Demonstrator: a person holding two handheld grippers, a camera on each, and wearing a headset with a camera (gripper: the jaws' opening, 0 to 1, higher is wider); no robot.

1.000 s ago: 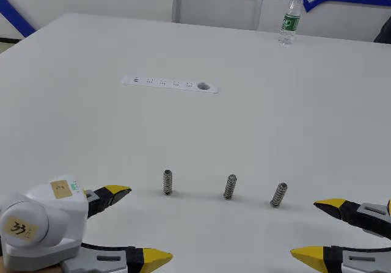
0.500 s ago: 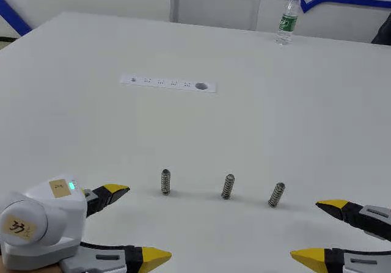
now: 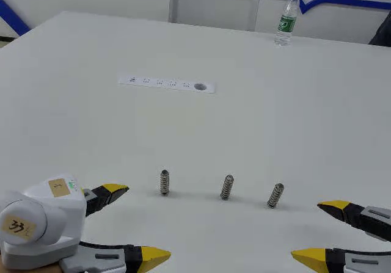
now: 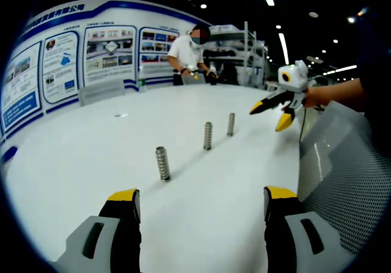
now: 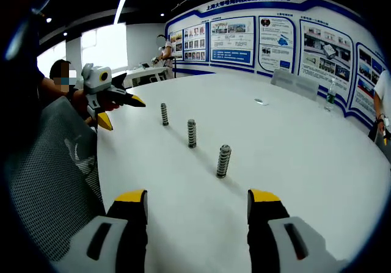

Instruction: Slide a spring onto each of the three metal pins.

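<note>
Springs (image 3: pixel 226 187) stand upright in a left-to-right row on the worktop (image 3: pixel 256 120), seemingly sleeving all three pins already, so the left tongs (image 3: pixel 146 223) and right tongs (image 3: pixel 307 230), both agape and empty at the near edge, should simply back away without nudging any.

left gripper (image 3: pixel 149 222): white body, tan stickers | right gripper (image 3: pixel 305 230): grey | jaws: black, yellow-tipped

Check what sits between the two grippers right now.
Three upright springs in a row: left spring, middle spring, right spring. In the left gripper view they line up toward the right gripper; the table around them is bare.
</note>
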